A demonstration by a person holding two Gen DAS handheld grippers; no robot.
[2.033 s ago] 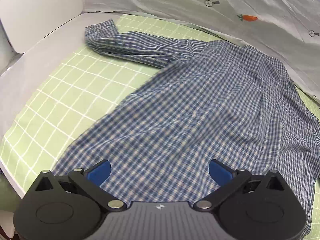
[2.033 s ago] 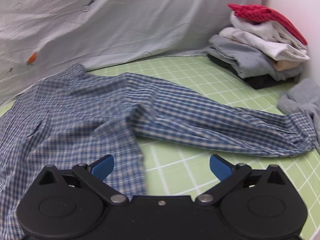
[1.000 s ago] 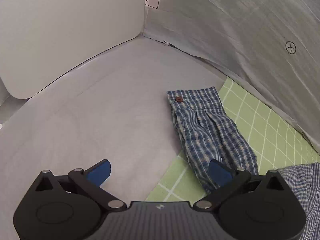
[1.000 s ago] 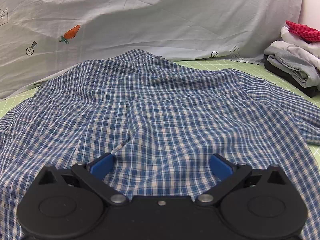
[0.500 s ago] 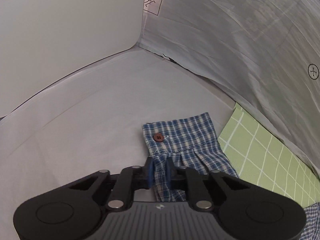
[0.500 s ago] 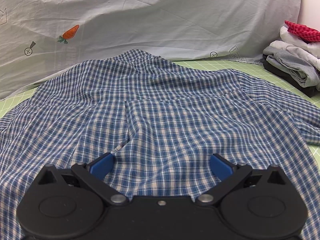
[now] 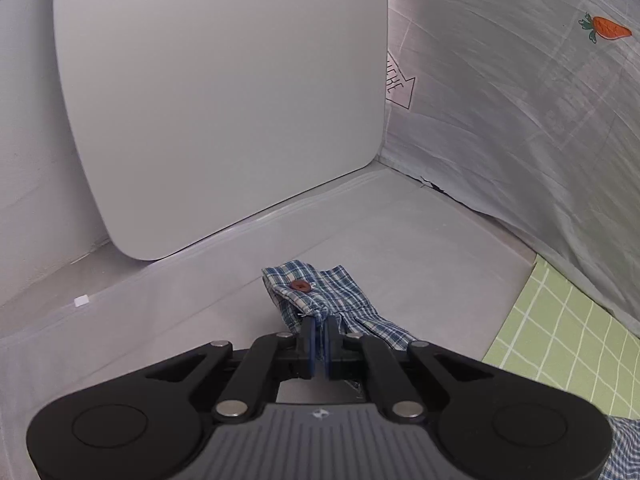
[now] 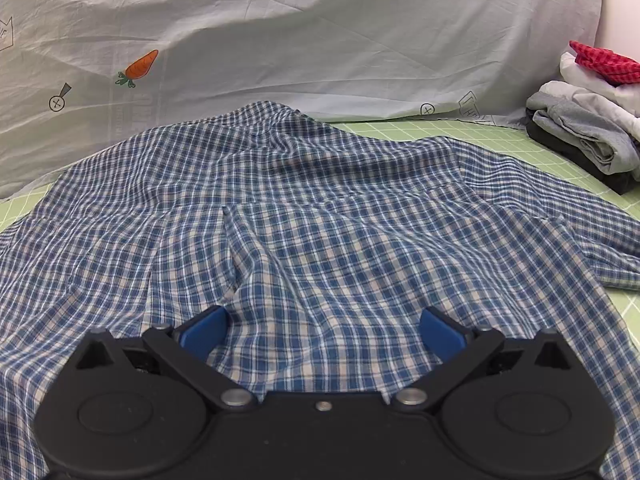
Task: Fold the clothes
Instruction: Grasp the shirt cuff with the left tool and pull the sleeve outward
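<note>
A blue plaid shirt (image 8: 320,232) lies spread on the green checked mat (image 8: 500,136), its back up and its collar at the far side. My left gripper (image 7: 319,330) is shut on the shirt's sleeve cuff (image 7: 308,292), which has a brown button (image 7: 301,286), and holds it raised above the grey surface (image 7: 200,300). My right gripper (image 8: 322,330) is open and empty, just above the lower part of the shirt's back.
A white board (image 7: 220,100) stands at the back left. A pale printed sheet (image 8: 320,40) hangs behind the mat. A stack of folded clothes (image 8: 592,120) sits at the far right of the mat.
My left gripper moved from the shirt's hem to the left sleeve cuff, shut on it and lifted it off the surface. My right gripper stayed open over the shirt's back.
</note>
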